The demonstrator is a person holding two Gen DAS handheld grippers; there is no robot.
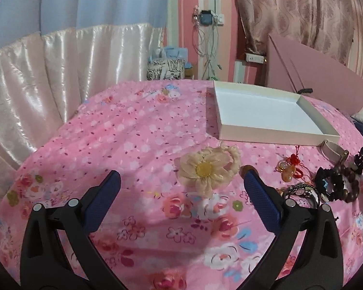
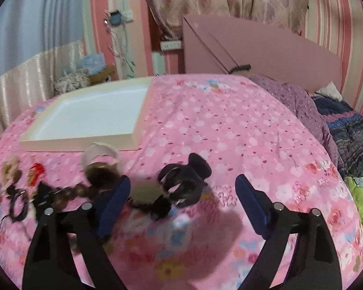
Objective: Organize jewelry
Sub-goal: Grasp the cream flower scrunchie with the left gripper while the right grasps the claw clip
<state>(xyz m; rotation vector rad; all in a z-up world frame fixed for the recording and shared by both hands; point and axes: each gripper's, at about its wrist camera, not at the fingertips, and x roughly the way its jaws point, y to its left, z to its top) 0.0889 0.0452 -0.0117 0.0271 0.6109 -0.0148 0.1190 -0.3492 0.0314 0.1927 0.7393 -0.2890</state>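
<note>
A shallow white box [image 1: 266, 111] lies empty on the pink floral sheet; it also shows in the right wrist view [image 2: 92, 113]. A cream fabric flower scrunchie [image 1: 207, 169] lies just ahead of my left gripper [image 1: 181, 178], which is open and empty. A red-and-amber charm [image 1: 289, 169], a wooden bead bracelet [image 1: 346, 183] and a pale band [image 1: 331, 148] lie to its right. My right gripper [image 2: 182, 184] is open and empty, with a black claw clip [image 2: 184, 181] and a round brush-like piece [image 2: 146, 194] between its fingers. The bead bracelet [image 2: 75, 193] lies left of it.
The box's pink lid [image 1: 326, 72] stands open behind it. Purple and dark bedding [image 2: 338, 130] is piled at the right edge of the bed. Satin curtains [image 1: 36, 84] hang on the left. Black cords [image 2: 17, 203] lie at the far left.
</note>
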